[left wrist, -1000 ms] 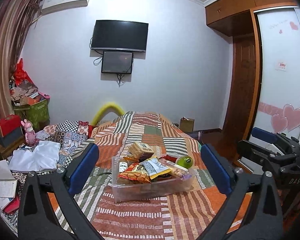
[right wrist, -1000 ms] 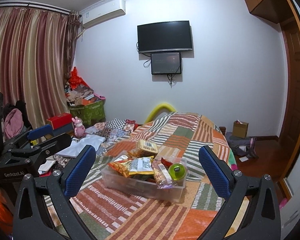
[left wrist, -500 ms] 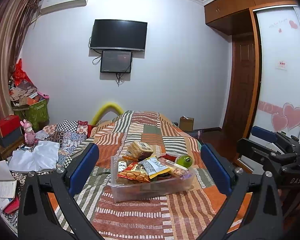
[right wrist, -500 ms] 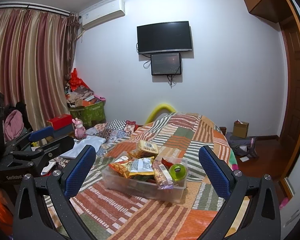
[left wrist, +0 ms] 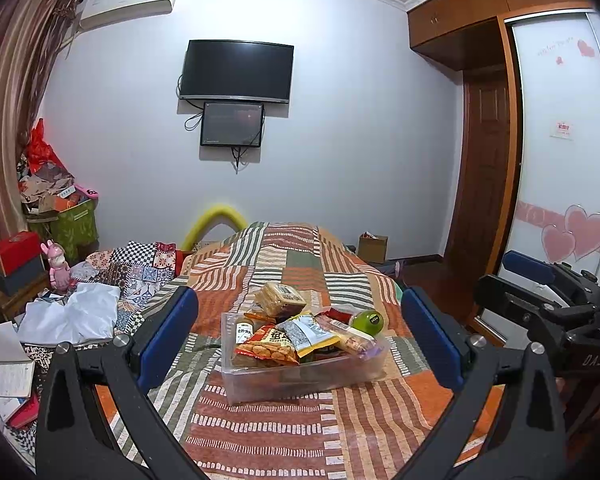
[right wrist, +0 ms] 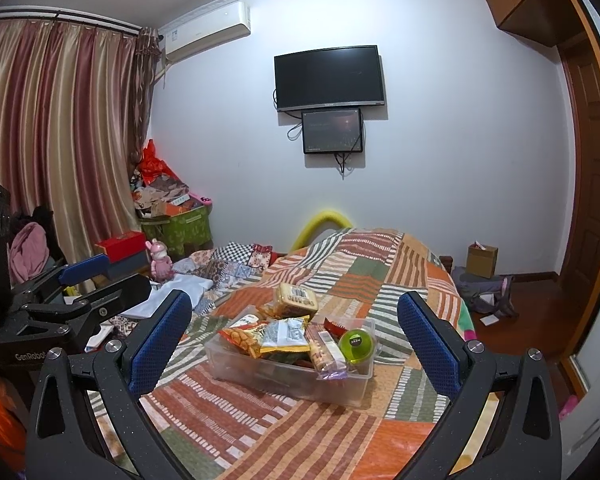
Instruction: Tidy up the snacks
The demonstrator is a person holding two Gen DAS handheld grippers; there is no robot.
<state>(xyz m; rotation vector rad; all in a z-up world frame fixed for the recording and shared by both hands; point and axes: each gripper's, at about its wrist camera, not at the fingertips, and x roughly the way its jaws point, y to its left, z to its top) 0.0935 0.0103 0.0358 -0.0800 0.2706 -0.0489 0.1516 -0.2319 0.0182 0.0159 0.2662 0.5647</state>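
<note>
A clear plastic bin (left wrist: 300, 378) (right wrist: 284, 374) full of snacks sits on the striped patchwork bed. In it lie an orange snack bag (left wrist: 266, 346) (right wrist: 242, 336), a yellow-grey packet (left wrist: 310, 332) (right wrist: 286, 334), a cracker pack (left wrist: 280, 299) (right wrist: 296, 298) on top at the back, and a green round cup (left wrist: 367, 321) (right wrist: 356, 346). My left gripper (left wrist: 300, 336) is open and empty, held above the bed short of the bin. My right gripper (right wrist: 294, 338) is open and empty, also short of the bin. Each gripper shows in the other's view: the right one (left wrist: 548, 312), the left one (right wrist: 68, 304).
The bedspread (left wrist: 284, 432) stretches toward the far wall with a TV (left wrist: 236, 70). Clothes and papers (left wrist: 72, 312) are piled left of the bed, with a green crate (right wrist: 176, 228) and curtains behind. A wardrobe (left wrist: 560, 160) and door stand right. A cardboard box (right wrist: 482, 260) sits on the floor.
Both views have drifted very slightly; the bin sits a touch lower and nearer. Both grippers stay open and empty.
</note>
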